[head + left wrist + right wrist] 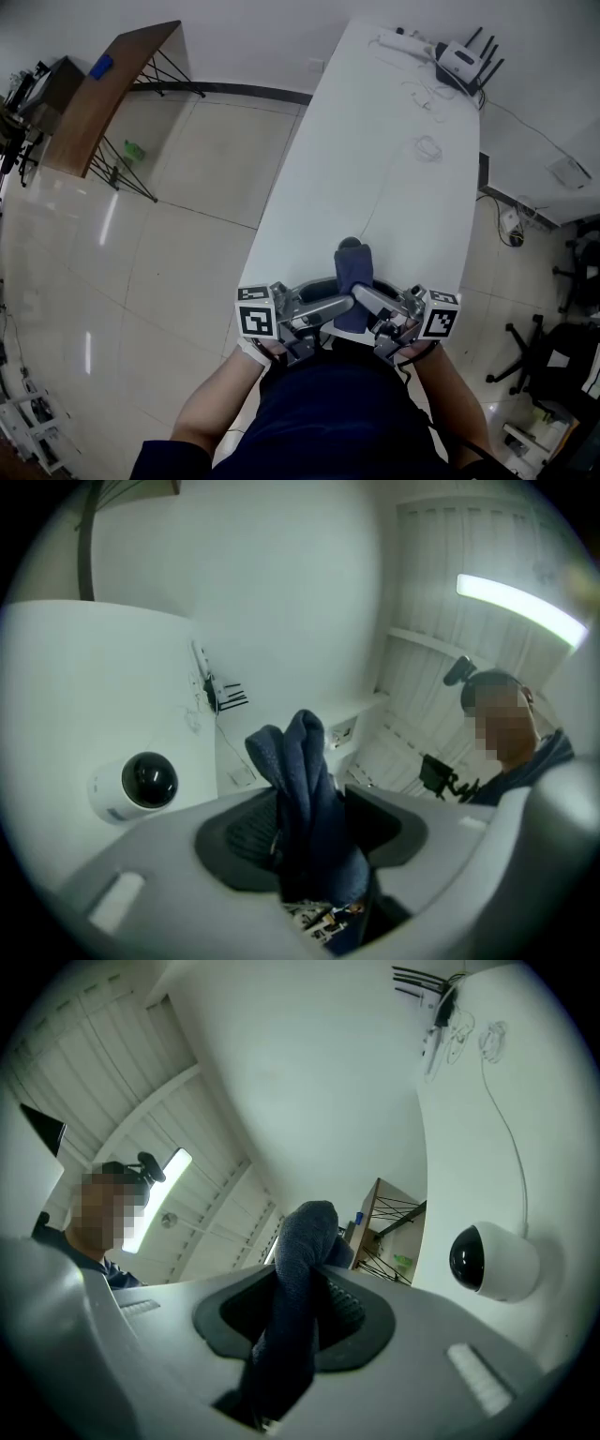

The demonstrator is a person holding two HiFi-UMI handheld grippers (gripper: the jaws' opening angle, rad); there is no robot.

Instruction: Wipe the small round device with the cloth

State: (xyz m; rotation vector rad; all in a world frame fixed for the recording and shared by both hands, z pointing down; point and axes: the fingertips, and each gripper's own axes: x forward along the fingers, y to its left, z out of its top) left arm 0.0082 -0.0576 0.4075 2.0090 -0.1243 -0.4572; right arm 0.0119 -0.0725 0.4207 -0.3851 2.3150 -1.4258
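At the lower middle of the head view, over the near end of the tabletop (375, 141), the two tongs are meeting tip to tip with the cloth (353, 281) standing up between them. The right tongs (370, 302) are clamping the dark blue cloth, whose fold is rising past the pads in the right gripper view. The left tongs (328, 307) are standing wide apart. The cloth is passing between them, but the pads seem not to be pressing it, though the fold is hiding part of one pad. The device (492, 1260), white with a black dome, is sitting on the tabletop at the right of the right gripper view and at the left of the left gripper view, near the tips and apart from the cloth. A thin cable (511, 1166) is running from it toward the far end.

The wipe itself is not yet starting, I judge; the cloth is being readied. To do it well, the right tongs should be gripping firmly while carrying the free fold down onto the dome, so that cloth and not hard tips is touching it. The free left tongs could be steadying the white body, since a light round thing is likely to slide under a push. Strokes should be going lightly around the dome, away from the cable.
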